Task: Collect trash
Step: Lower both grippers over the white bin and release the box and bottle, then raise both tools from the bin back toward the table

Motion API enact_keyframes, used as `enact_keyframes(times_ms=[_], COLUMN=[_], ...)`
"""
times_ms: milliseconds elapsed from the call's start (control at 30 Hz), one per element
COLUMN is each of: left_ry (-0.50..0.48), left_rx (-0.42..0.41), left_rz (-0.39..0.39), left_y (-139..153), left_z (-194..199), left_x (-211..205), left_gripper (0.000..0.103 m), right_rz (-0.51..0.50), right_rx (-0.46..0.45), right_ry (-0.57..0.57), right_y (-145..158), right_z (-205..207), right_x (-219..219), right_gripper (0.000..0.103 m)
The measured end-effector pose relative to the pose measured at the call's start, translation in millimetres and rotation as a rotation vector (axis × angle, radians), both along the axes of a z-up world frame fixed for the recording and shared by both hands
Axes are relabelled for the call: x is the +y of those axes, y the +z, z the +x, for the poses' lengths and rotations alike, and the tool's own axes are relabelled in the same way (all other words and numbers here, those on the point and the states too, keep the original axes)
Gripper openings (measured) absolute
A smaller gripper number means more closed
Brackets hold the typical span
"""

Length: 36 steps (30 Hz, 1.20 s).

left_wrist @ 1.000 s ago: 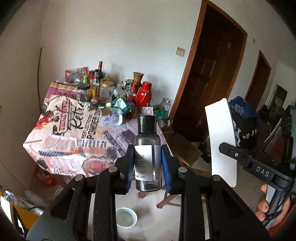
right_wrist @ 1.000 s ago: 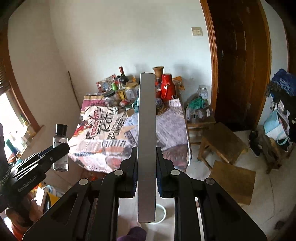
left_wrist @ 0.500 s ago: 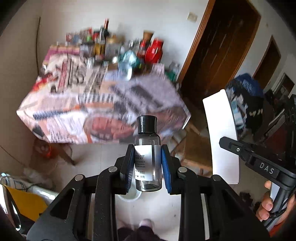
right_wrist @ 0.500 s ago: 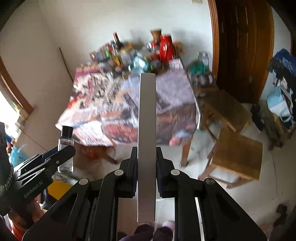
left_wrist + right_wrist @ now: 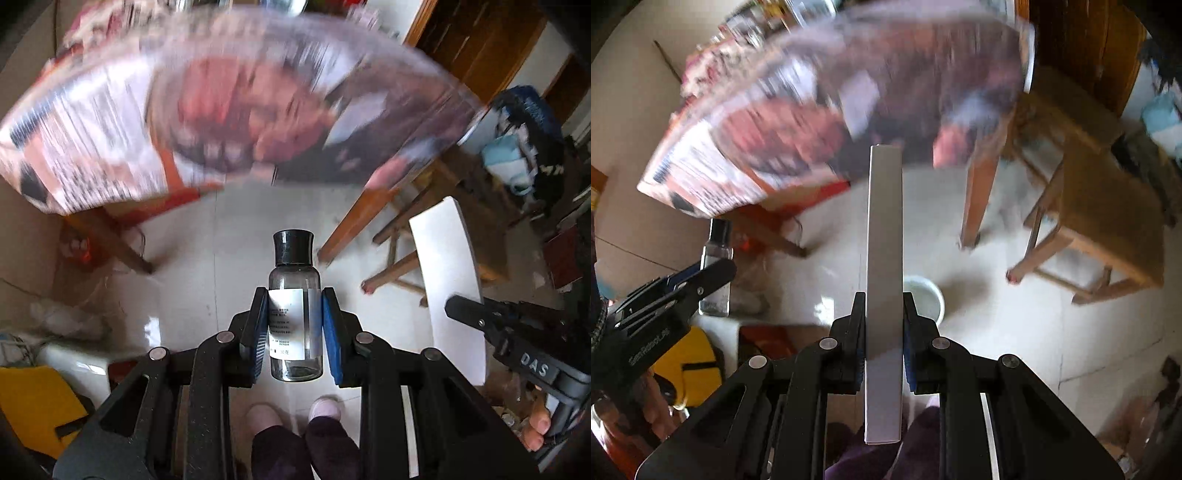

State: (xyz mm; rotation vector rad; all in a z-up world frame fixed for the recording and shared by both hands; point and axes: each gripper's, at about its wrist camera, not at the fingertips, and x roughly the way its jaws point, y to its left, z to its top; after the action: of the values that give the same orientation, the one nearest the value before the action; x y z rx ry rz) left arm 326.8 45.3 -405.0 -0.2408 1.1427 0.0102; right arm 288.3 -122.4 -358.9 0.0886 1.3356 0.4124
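The left gripper (image 5: 294,334) is squeezing a small clear bottle (image 5: 294,325) with a black cap and a white label — its blue pads are pressing on both sides, and the bottle is standing upright between them. The right gripper (image 5: 884,350) is pinching a long flat white box (image 5: 884,280) by its thin sides, and the box is sticking out past the fingers. Both are pointing down at the pale tiled floor (image 5: 997,332). A small white bowl (image 5: 925,297) is sitting on the floor just behind the box. The table with the printed cloth (image 5: 221,103) is looking blurry, and a wooden stool (image 5: 1100,221) is standing near it.
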Motion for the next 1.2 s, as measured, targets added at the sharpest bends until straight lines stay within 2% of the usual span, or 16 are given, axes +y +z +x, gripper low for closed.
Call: enact_keyframes(times_ms=[267, 433, 467, 567, 800, 933, 967, 1067, 1200], left_ry=[0.009, 0.002, 0.002, 0.017, 0.002, -0.002, 0.001, 0.006, 0.006], left_rx=[0.121, 0.164, 0.169, 0.188, 0.224, 0.272, 0.276, 0.279, 0.258], left_rz=[-0.050, -0.049, -0.049, -0.074, -0.133, -0.141, -0.140, -0.145, -0.128], left_y=[-128, -184, -191, -214, -232, -236, -234, -225, -196], left_z=[12, 16, 18, 23, 35, 42, 43, 42, 39], left_x=[0, -7, -7, -7, -17, -25, -26, -25, -22], left_gripper=[0.027, 0.027, 0.027, 0.027, 0.028, 0.046, 0.049, 0.049, 0.049], right_rz=[-0.035, -0.010, -0.007, -0.010, -0.038, -0.045, -0.046, -0.049, -0.046], right_rx=[0.155, 0.220, 0.226, 0.247, 0.213, 0.208, 0.207, 0.195, 0.182], right_ry=[0.041, 0.089, 0.098, 0.093, 0.056, 0.027, 0.025, 0.018, 0.023], right_y=[-118, -169, -175, -190, -191, -191, -189, -180, -159], right_z=[0, 6, 6, 7, 5, 9, 10, 13, 15], right_x=[8, 17, 19, 19, 6, -2, -4, -5, 0], right_gripper=[0.015, 0.016, 0.018, 0.041, 0.042, 0.042, 0.042, 0.042, 0.042])
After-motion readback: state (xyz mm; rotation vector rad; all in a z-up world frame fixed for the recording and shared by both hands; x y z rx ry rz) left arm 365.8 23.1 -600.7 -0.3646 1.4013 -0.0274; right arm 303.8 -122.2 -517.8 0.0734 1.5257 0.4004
